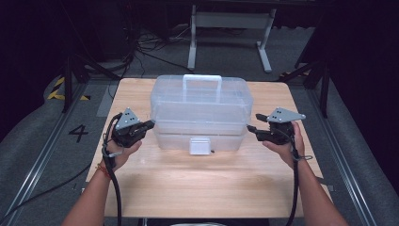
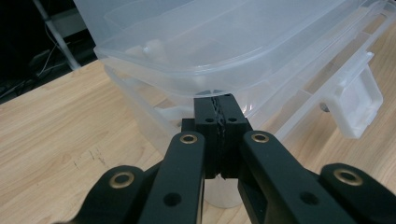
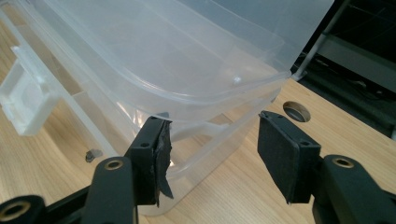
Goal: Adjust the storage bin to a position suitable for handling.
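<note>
A clear plastic storage box [image 1: 201, 110] stands in the middle of the wooden table [image 1: 197, 188], with a handle [image 1: 202, 81] on its lid and a white latch [image 1: 200, 146] at its front. My left gripper [image 1: 151, 124] is at the box's left end. In the left gripper view its jaws are shut with the pads together [image 2: 220, 105], and the tip sits just under the lid's rim [image 2: 224, 70]. My right gripper [image 1: 253, 122] is at the box's right end, open. There the box's corner [image 3: 205, 126] lies between the spread pads [image 3: 212, 128], which do not press on it.
The box is lifted or tilted off its lower tray [image 2: 154, 116] on the left side. A round hole [image 3: 296, 111] is in the tabletop near the right gripper. Behind the table stand a white desk frame [image 1: 230, 28] and floor cables [image 1: 136, 52].
</note>
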Available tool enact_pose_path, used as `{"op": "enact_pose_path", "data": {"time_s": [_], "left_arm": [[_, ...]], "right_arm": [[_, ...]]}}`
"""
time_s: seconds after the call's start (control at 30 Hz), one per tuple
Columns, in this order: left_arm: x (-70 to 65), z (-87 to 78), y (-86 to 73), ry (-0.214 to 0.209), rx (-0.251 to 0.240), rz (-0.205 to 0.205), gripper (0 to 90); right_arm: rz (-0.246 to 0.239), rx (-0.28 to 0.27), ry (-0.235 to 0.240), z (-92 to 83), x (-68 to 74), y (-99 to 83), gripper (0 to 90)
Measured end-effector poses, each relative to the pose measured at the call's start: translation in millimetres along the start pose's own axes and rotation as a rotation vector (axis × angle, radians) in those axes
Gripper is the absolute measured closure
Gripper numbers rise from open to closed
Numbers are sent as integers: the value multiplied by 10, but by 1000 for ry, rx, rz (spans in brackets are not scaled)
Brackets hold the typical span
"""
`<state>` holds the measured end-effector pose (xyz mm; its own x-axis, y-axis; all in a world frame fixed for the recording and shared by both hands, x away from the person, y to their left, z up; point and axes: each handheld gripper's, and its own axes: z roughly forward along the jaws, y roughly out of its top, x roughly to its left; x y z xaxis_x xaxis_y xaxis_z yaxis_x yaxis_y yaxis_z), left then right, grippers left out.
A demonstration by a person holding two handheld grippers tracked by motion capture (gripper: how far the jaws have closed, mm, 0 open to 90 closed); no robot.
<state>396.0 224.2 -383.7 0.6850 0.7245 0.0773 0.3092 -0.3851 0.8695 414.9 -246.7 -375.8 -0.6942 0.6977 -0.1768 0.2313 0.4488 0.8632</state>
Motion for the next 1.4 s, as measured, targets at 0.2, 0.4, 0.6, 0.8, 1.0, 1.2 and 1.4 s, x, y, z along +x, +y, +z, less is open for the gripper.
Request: {"op": "enact_pose_path", "data": {"time_s": [0.2,0.4,0.6,0.8,1.0,1.2,1.4], "left_arm": [[5,7,-3,11,-13,-5,872],[25,-5,-24,30,-20,-21,837],[25,31,-46,25,0,-14,827],[17,68,-66,25,20,8,824],[6,117,-102,19,45,12,818],[3,117,-119,13,32,7,814],[0,115,-132,9,27,1,812]], "right_arm": [[21,-36,-14,6,-1,-15,467],[39,-82,-27,-8,-6,11,493],[51,-134,-50,-32,-16,96,506],[52,-147,-70,-36,-47,199,506],[62,-158,-88,-10,-82,290,499],[74,-170,-103,29,-112,341,499],[84,-170,-114,71,-155,406,503]]}}
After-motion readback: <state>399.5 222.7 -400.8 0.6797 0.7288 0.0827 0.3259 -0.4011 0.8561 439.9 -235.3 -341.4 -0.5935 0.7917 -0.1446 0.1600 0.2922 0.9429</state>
